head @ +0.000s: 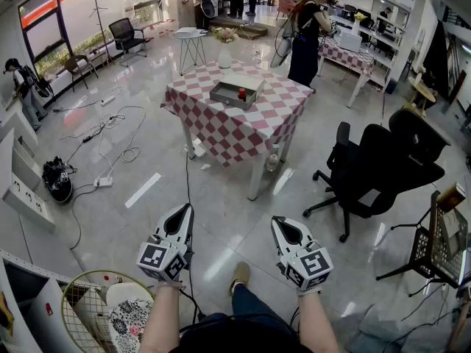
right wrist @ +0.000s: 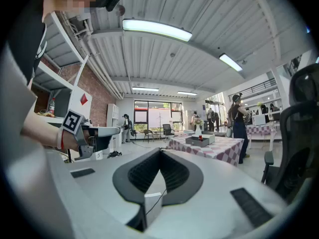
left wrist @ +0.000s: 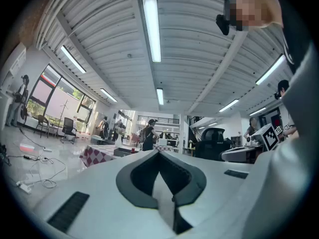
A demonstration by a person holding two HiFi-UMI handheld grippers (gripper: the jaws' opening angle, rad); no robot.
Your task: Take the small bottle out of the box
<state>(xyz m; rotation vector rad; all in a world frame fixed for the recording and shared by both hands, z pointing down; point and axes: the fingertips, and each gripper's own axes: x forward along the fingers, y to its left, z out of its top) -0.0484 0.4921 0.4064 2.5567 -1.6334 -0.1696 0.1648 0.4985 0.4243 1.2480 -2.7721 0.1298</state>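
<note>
A table with a red-and-white checked cloth stands a few steps ahead of me. On it sits a grey open box with a small red-capped bottle upright inside. Both grippers are held low in front of me, far short of the table. My left gripper has its jaws together with nothing between them, and my right gripper is shut and empty too. The right gripper view shows the box and bottle far off. In the left gripper view the table is small and distant.
A black office chair stands right of the table. A person stands at the table's far side, near a white vase. Cables and a power strip lie on the floor at left. A wire basket is by my left arm.
</note>
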